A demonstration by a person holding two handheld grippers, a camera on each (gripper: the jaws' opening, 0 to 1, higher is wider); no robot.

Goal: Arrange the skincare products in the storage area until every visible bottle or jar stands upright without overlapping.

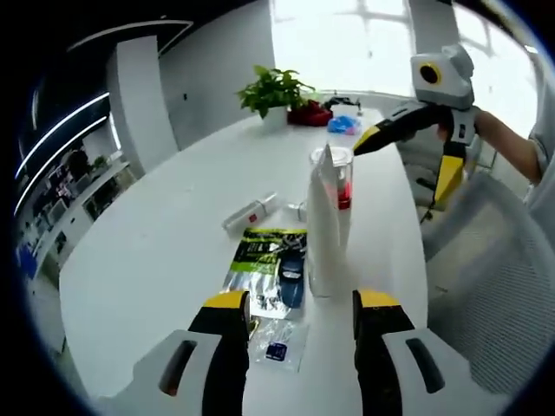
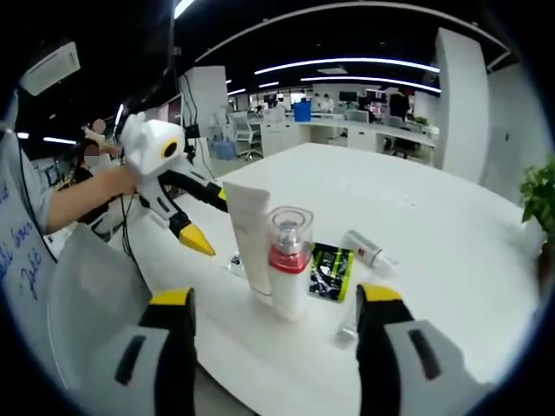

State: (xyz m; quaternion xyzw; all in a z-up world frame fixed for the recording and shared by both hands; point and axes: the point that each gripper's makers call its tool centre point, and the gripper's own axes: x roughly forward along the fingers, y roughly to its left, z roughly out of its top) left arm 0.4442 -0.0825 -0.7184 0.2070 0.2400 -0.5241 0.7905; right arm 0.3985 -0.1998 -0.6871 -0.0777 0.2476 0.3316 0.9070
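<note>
Now, going left to right across your left gripper view: a small clear bottle [image 1: 250,212] lies on its side on the white table [image 1: 156,260], apart from the rest. Just right of it and nearer to you, a green and black packet [image 1: 264,260] lies flat with a dark blue item [image 1: 290,276] resting on it, and a small clear sachet [image 1: 277,342] sits at its near edge. Right of the packet a tall white tube [image 1: 325,230] stands upright, and just behind it stands a clear pump bottle with a red band [image 1: 340,178]. Your left gripper [image 1: 295,325] hangs low over the table with its jaws spread wide and nothing between them; the tube's base sits just beyond the right jaw. Your right gripper [image 1: 368,139] comes in from the right, held by a hand [image 1: 464,130], near the top of the pump bottle; you cannot tell from here how far apart its jaws are. A potted plant [image 1: 276,91] stands at the far end of the table.

In your right gripper view, the left gripper [image 2: 204,221] reaches in from the left beside the tube [image 2: 251,238]. The pump bottle [image 2: 289,260] stands touching or just beside the tube. Right of them lies the packet [image 2: 329,270], then the lying bottle [image 2: 368,249]. Your right gripper [image 2: 273,347] is wide open and holds nothing.
</note>
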